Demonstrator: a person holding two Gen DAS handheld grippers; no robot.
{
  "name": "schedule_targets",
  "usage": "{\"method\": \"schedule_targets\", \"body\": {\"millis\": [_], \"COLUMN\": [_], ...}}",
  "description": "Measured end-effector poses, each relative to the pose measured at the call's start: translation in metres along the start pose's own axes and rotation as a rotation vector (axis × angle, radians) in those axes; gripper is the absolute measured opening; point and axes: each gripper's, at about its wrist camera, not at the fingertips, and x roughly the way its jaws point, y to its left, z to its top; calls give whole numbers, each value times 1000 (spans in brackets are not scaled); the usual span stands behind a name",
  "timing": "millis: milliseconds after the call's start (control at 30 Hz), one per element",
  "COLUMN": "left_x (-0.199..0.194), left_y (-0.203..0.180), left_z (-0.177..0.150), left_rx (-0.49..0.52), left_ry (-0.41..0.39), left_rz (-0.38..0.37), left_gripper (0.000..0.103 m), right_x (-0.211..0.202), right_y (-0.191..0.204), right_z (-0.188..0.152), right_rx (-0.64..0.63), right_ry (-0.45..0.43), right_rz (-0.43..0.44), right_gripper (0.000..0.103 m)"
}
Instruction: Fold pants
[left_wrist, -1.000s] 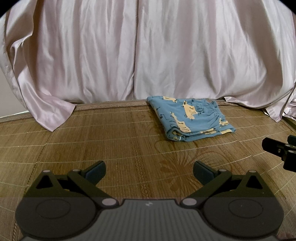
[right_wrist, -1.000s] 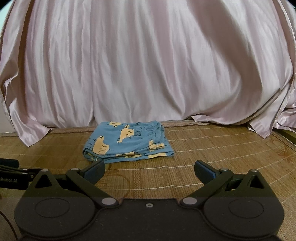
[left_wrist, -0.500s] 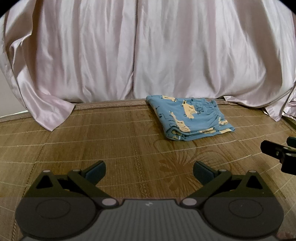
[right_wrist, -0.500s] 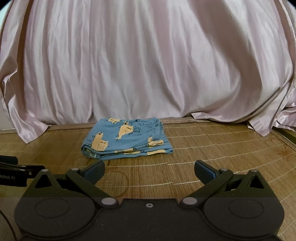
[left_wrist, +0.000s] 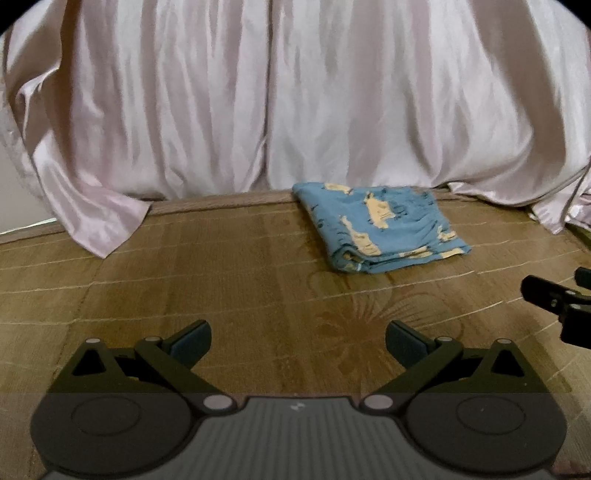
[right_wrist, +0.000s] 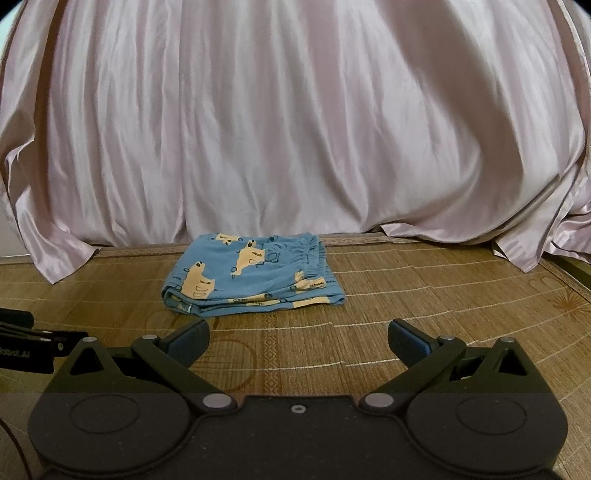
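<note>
folded pants (right_wrist: 251, 277) on mat (right_wrist: 424, 314), grippers apart

Only a cut-off white print, seemingly "Robot.AI", shows on the left gripper (right_wrist: 22, 350) at the right wrist view's edge.

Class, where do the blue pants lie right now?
The blue pants lie folded on the bamboo mat, near the pink curtain, ahead of both open grippers.

- pants (right_wrist: 255, 277): blue with yellow cartoon prints, folded into a flat compact rectangle of stacked layers
- lie on mat (right_wrist: 424, 295), near its far edge, just in front of curtain (right_wrist: 295, 129)
</note>
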Motion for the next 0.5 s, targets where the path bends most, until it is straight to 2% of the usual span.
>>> {"method": "schedule_targets", "body": {"millis": [500], "left_x": [2], "left_y": [-3], "left_z": [-1], "left_rx": [35], "left_ry": [13], "left_rz": [16], "left_gripper": [103], "right_x": [1], "right_y": [-1], "right_z": [-2], "right_rx": [-8], "right_ry": [8], "right_rz": [3], "right_gripper": [102]}}
